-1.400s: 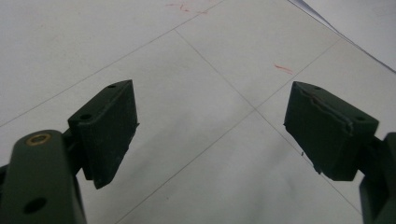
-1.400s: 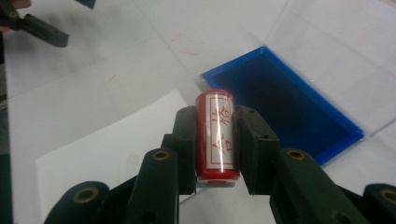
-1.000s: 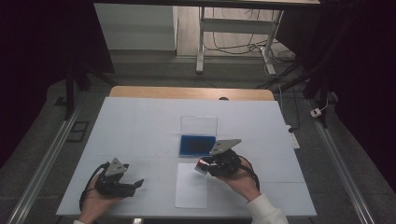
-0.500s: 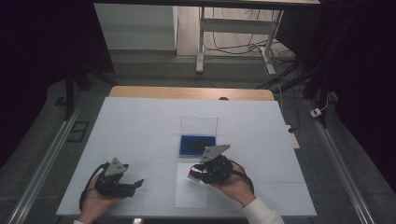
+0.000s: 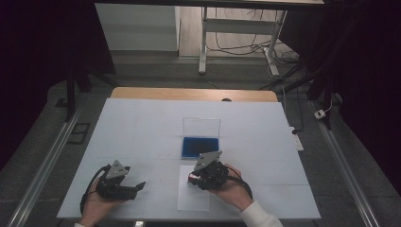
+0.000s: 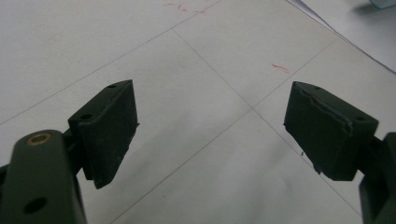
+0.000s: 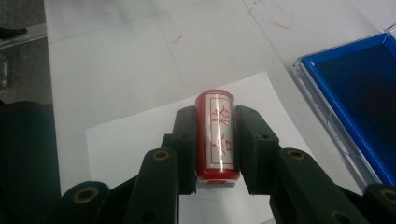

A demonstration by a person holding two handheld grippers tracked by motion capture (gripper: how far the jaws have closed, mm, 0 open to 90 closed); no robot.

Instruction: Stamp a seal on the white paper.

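We work at a white-covered table (image 5: 142,127) with a wooden far edge, standing on a grey floor in a dark room; a metal frame (image 5: 236,28) and loose cables lie beyond it. Our landmark is the blue ink pad (image 5: 200,147) near the table's middle, its clear lid standing just behind it. A white paper sheet (image 5: 194,198) lies just in front of the pad. Our right gripper (image 7: 215,140) is clamped on a red stamp (image 7: 217,135) over that sheet. A second ago it was closer to the pad; it has since slid toward us. Our left gripper (image 6: 210,130), well left of the pad, rests wide apart and has kept its place.
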